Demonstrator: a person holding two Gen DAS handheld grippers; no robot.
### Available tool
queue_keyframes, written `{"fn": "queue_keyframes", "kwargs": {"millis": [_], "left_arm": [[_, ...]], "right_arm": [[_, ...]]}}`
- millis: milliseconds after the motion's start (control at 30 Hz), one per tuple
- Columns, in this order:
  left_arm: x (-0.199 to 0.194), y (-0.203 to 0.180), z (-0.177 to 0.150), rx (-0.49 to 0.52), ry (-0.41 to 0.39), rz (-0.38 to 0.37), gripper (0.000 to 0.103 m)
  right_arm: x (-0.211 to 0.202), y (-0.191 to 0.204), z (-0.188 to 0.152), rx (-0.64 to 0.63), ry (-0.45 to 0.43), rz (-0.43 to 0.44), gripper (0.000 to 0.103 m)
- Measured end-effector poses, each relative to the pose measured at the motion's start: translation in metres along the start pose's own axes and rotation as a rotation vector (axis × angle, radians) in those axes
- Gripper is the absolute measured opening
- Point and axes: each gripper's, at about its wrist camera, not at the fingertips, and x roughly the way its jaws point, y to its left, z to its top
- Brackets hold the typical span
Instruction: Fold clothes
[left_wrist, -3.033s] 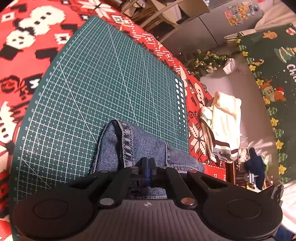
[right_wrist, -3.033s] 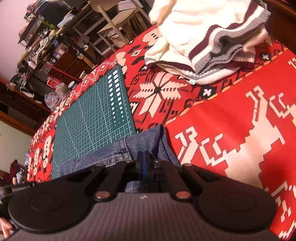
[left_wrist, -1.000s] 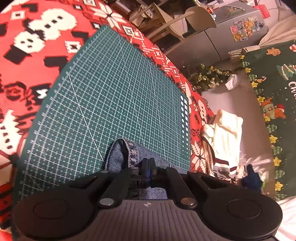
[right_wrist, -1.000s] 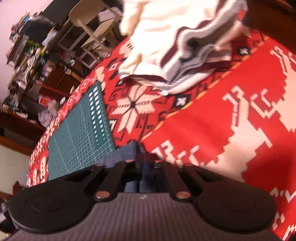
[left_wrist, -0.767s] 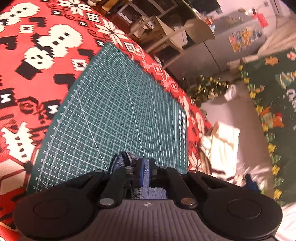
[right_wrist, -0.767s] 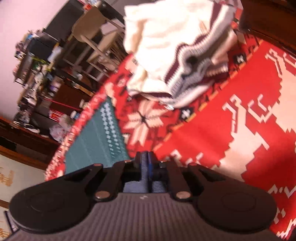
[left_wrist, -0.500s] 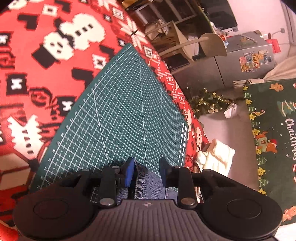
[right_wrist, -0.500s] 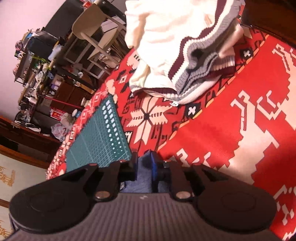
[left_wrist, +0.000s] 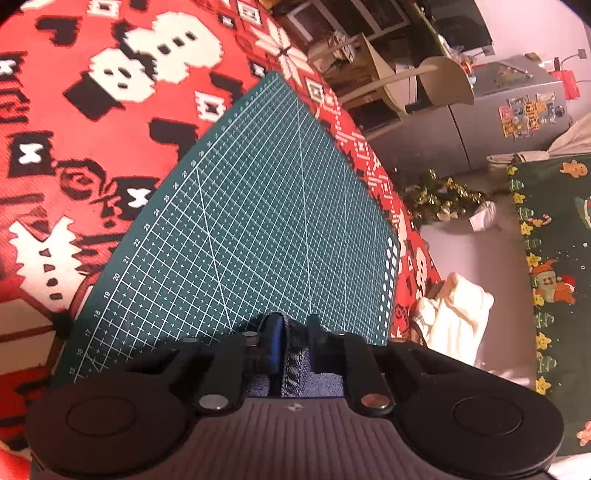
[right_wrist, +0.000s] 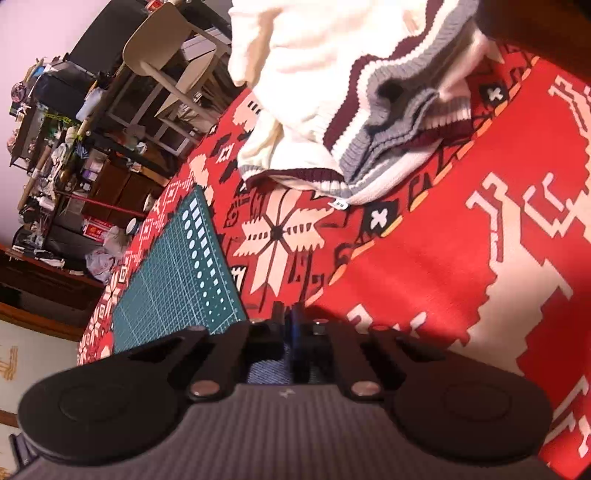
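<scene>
Blue denim jeans (left_wrist: 295, 354) lie at the near edge of a green cutting mat (left_wrist: 258, 221). My left gripper (left_wrist: 293, 325) stands over them with a thick folded hem filling the narrow gap between its fingers, so it is shut on that hem. In the right wrist view, my right gripper (right_wrist: 287, 314) has its fingers almost together above the red patterned tablecloth (right_wrist: 443, 258), just right of the mat's corner (right_wrist: 177, 288). Denim (right_wrist: 266, 369) shows only beneath that gripper's linkage. No cloth sticks out past its tips.
A crumpled cream sweater (right_wrist: 332, 92) with maroon and grey stripes lies on the cloth beyond the right gripper; the left wrist view shows the sweater (left_wrist: 458, 317) right of the mat. A beige chair (left_wrist: 424, 81) and cluttered shelves (right_wrist: 55, 147) stand past the table's far edge.
Both grippers held the jeans, opened about half a second ago, and now stand much narrower. The left has closed back around the hem. Both views have tilted upward from the cloth.
</scene>
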Motion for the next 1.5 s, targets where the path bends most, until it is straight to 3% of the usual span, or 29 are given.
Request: {"fn": "queue_keyframes", "kwargs": {"millis": [167, 433, 633, 800, 933, 1033, 1233, 1267, 1500], "left_arm": [[-0.007, -0.005, -0.007, 0.015, -0.050, 0.055, 0.004], [-0.008, -0.004, -0.001, 0.020, -0.047, 0.044, 0.006], [-0.028, -0.005, -0.006, 0.029, -0.042, -0.048, 0.006], [-0.022, -0.022, -0.036, 0.093, 0.084, -0.146, 0.006], [-0.004, -0.040, -0.054, 0.204, 0.128, -0.091, 0.006], [0.009, -0.040, -0.056, 0.258, 0.128, 0.014, 0.003], [-0.001, -0.031, -0.050, 0.227, 0.106, 0.021, 0.003], [-0.004, -0.032, -0.051, 0.231, 0.103, 0.015, 0.002], [-0.017, -0.047, -0.065, 0.265, 0.155, -0.117, 0.003]], "right_arm": [[-0.007, 0.002, -0.001, 0.017, -0.038, -0.016, 0.000], [-0.009, -0.003, 0.002, -0.003, -0.058, -0.031, 0.001], [-0.036, 0.004, -0.004, -0.040, -0.029, 0.043, 0.007], [-0.042, 0.028, -0.024, -0.122, 0.035, 0.082, 0.007], [-0.030, 0.037, -0.039, -0.191, 0.080, 0.036, 0.007], [-0.021, 0.035, -0.046, -0.228, 0.089, -0.027, 0.000], [-0.033, 0.022, -0.040, -0.183, 0.047, -0.056, 0.000], [-0.038, 0.021, -0.040, -0.176, 0.040, -0.044, 0.006], [-0.063, 0.033, -0.066, -0.226, 0.056, 0.069, 0.007]]}}
